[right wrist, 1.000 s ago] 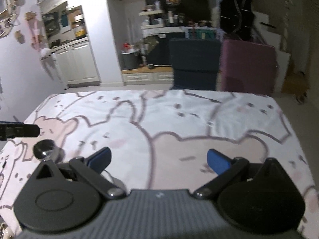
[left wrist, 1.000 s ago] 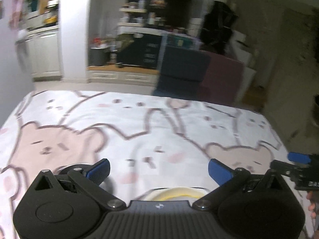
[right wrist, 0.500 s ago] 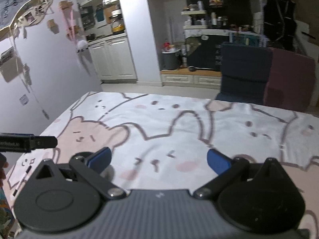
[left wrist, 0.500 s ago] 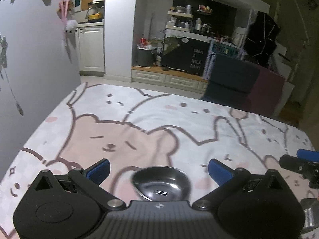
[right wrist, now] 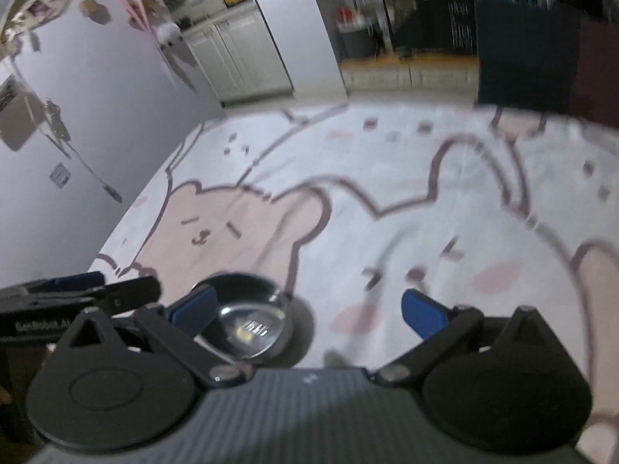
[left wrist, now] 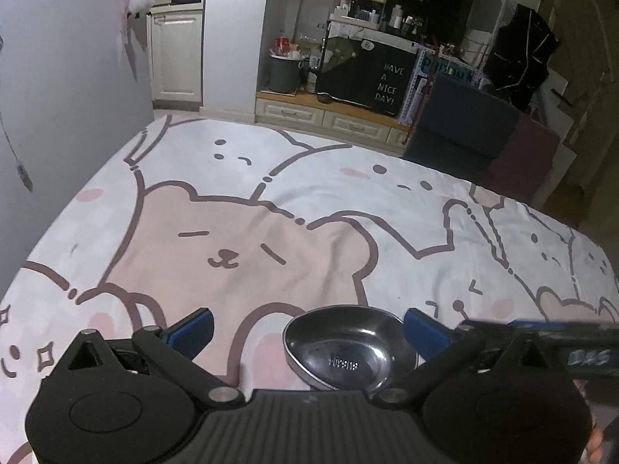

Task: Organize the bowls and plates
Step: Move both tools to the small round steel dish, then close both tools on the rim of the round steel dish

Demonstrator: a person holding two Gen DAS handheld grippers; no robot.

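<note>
Bowl (left wrist: 350, 348), shiny shallow steel, sits between the spread left gripper (left wrist: 309, 332) fingers.

Black ribbed gripper (left wrist: 309, 332), blue-padded fingers (left wrist: 191, 331), silver screws.

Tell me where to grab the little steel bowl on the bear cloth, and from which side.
Grip the steel bowl by its thin rim, one finger inside and one outside the wall. It sits upright and open on the bear cloth, and its rounded sides would likely slip in a squeeze across. The left claw is open with the bowl between its fingers, so it is probably best placed, coming from above at the near edge.
</note>
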